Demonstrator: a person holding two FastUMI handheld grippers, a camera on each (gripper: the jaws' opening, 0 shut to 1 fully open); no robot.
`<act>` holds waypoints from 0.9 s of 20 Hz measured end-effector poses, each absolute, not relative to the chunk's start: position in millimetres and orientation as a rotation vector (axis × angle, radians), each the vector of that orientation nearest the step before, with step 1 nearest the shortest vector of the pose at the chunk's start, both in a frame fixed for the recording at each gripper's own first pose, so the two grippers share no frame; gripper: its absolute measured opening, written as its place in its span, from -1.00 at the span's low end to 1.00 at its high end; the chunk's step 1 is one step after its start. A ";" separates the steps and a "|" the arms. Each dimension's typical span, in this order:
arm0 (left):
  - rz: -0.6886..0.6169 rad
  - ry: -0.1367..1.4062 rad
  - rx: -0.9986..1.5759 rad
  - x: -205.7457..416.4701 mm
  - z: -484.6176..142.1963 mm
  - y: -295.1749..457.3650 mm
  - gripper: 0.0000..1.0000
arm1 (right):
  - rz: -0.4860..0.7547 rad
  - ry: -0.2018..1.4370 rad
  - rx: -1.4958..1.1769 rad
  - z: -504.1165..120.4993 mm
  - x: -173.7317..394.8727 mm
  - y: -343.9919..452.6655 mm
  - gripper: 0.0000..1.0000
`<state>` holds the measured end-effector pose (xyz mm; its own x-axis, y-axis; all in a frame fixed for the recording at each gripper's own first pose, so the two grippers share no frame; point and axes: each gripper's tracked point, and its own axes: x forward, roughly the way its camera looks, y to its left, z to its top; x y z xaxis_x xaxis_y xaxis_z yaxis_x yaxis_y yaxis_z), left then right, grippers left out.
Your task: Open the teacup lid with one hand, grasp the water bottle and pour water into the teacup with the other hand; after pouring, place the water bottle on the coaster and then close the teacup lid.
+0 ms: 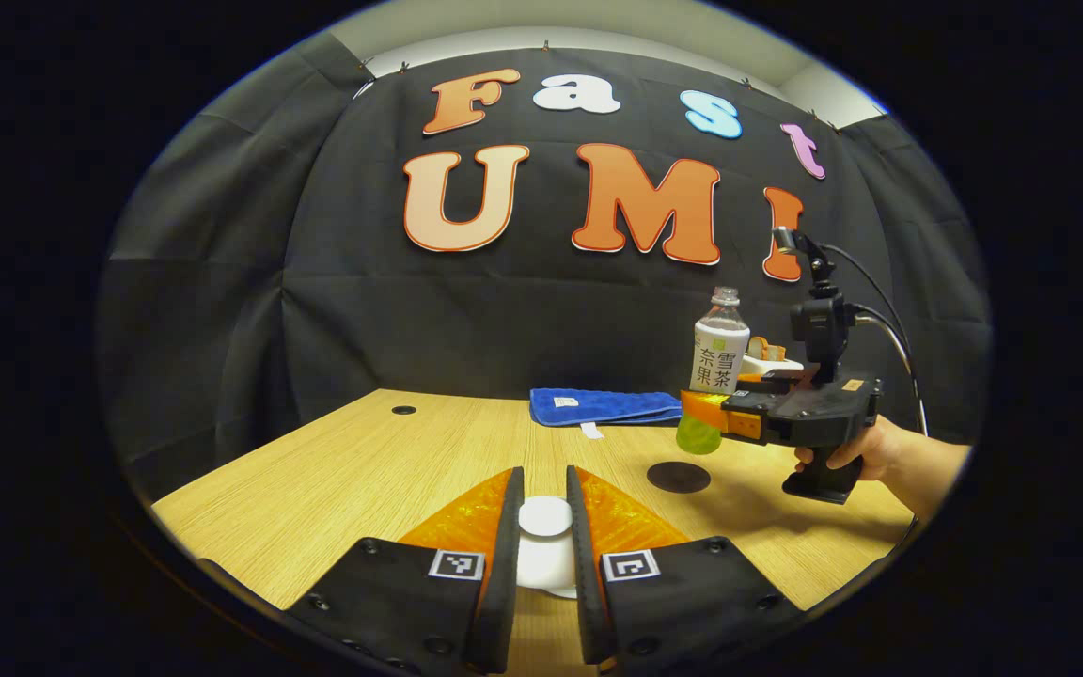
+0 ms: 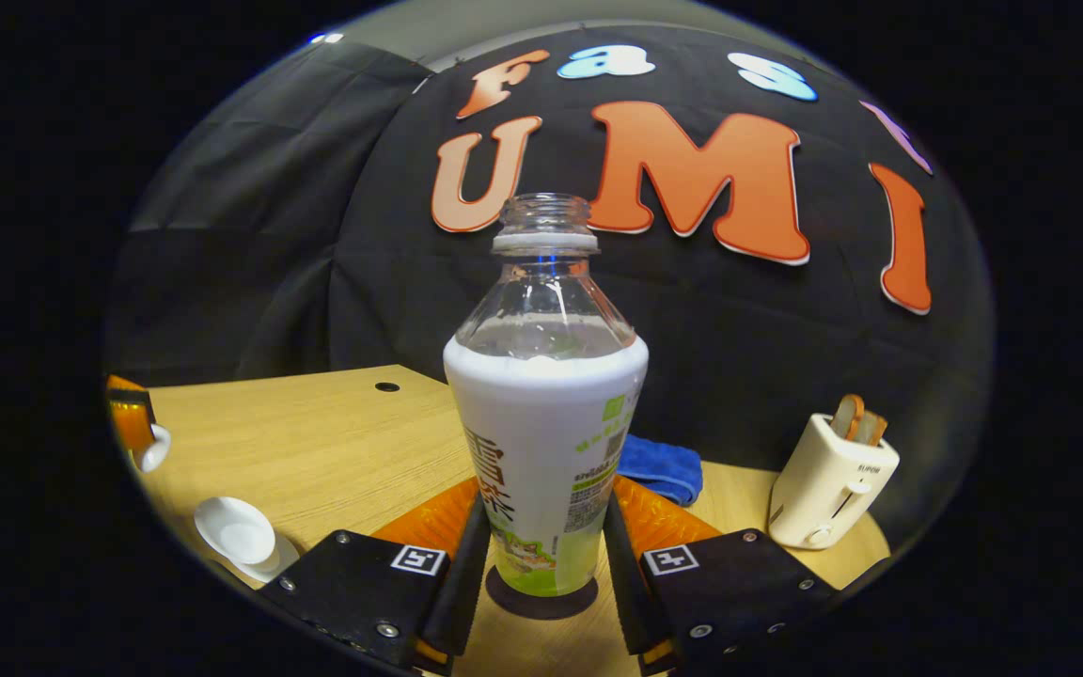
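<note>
The clear, uncapped water bottle (image 2: 546, 423) with a white and green label stands upright between the fingers of my right gripper (image 2: 541, 527), which is shut on its lower body. In the left gripper view, the bottle (image 1: 720, 353) hangs in the right gripper (image 1: 703, 414) just above and behind the round black coaster (image 1: 678, 477). In the right gripper view, the coaster (image 2: 541, 606) lies right under the bottle. My left gripper (image 1: 544, 498) is shut on the white teacup lid (image 1: 544, 519). The open white teacup (image 2: 236, 531) sits at the lower left, apart from the left gripper (image 2: 133, 423) and lid (image 2: 154, 449).
A folded blue cloth (image 1: 603, 406) lies at the back of the wooden table (image 1: 363, 470). A cream toaster (image 2: 833, 480) with bread slices stands at the right rear. A hand (image 1: 866, 451) holds the right gripper's handle. A small hole (image 1: 403, 410) marks the table's far left.
</note>
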<state>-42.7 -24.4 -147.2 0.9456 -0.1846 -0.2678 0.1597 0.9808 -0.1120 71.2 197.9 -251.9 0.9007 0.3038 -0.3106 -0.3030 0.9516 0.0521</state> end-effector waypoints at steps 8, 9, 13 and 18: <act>-0.190 0.298 -0.084 -36.8 -156.2 -37.8 -0.36 | 0.299 0.463 0.085 -274.9 65.4 205.4 0.24; -0.189 0.305 -0.082 -35.8 -158.2 -38.9 -0.36 | 0.292 0.477 0.093 -279.1 65.3 204.9 0.24; -0.191 0.320 -0.086 -30.1 -165.4 -44.4 -0.37 | 0.291 0.518 0.135 -294.7 66.9 205.1 0.24; -0.195 0.344 -0.090 -22.2 -176.2 -48.9 -0.36 | 0.291 0.508 0.134 -294.7 73.2 202.9 0.31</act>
